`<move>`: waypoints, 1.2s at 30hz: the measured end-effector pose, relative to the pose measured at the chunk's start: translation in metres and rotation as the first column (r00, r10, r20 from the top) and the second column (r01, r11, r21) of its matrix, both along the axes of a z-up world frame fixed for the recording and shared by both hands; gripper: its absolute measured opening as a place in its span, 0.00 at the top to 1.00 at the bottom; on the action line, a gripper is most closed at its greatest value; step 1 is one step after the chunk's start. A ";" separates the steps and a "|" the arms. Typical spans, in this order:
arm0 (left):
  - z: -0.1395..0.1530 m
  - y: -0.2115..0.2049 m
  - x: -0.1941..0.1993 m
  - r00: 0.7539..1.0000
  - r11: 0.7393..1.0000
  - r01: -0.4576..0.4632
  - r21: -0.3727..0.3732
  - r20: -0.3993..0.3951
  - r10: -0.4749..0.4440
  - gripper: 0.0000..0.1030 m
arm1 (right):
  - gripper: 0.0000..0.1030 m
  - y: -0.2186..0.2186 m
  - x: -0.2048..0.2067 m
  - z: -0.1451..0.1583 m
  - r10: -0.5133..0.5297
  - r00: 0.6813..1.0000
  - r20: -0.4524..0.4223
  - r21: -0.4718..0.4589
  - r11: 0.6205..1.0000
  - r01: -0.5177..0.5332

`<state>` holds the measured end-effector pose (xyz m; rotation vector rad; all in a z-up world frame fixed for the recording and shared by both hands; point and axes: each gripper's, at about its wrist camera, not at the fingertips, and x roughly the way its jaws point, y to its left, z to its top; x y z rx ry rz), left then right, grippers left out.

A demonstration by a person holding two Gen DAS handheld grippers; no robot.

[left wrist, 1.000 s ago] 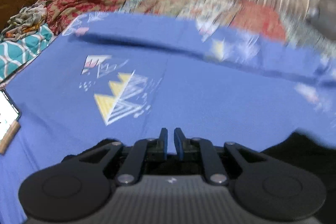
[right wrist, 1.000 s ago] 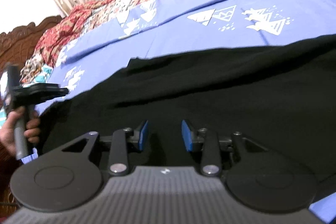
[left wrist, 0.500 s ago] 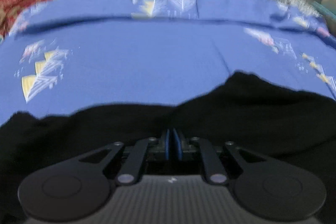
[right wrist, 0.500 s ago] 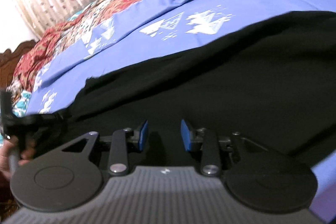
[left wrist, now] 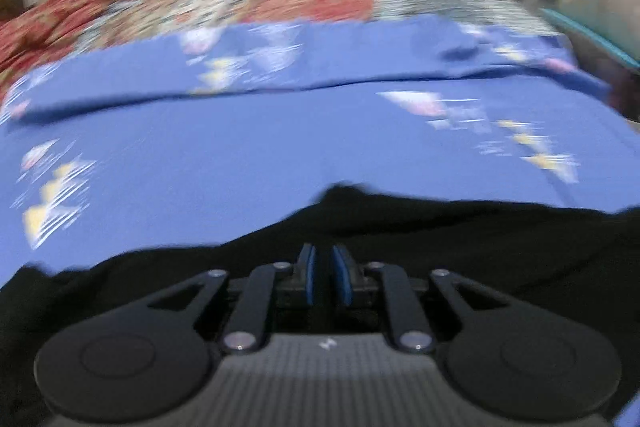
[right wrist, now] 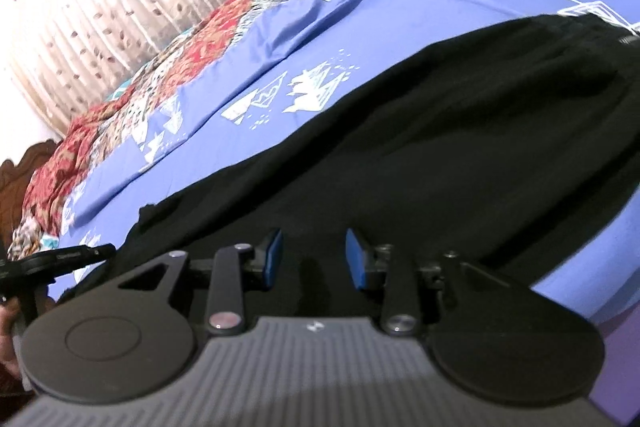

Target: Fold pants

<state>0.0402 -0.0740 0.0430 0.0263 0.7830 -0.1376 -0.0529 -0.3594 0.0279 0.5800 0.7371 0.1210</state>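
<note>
The black pants (right wrist: pixel 420 155) fill the lower frame on the blue sheet (left wrist: pixel 280 147), folding barely started, the left gripper (left wrist: pixel 323 273) nearly closed and the right gripper (right wrist: pixel 314 257) open, both empty.

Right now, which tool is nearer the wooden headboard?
Left. The left tool is at the end of the pants toward the wooden headboard; the right tool is over the pants farther along, away from it.

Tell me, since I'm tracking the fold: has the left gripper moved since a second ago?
Yes. The left gripper has swung rightward: the yellow triangle print on the blue bedsheet slid left, and black pants now fill its foreground.
</note>
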 end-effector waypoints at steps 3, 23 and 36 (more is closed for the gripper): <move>-0.001 -0.029 0.007 0.993 0.993 0.120 0.003 -0.022 -0.120 0.82 | 0.64 -0.003 0.002 -0.007 -0.004 1.000 -0.019 0.016 1.000 0.004; -0.016 -0.086 0.076 0.996 0.983 -0.083 0.161 0.005 0.084 0.78 | 0.64 -0.031 -0.012 -0.004 0.025 0.997 0.069 0.074 0.997 -0.031; -0.020 -0.118 -0.003 0.985 0.981 0.170 0.092 -0.053 -0.165 0.69 | 0.42 -0.174 -0.084 0.000 -0.510 0.845 0.160 0.104 0.860 0.500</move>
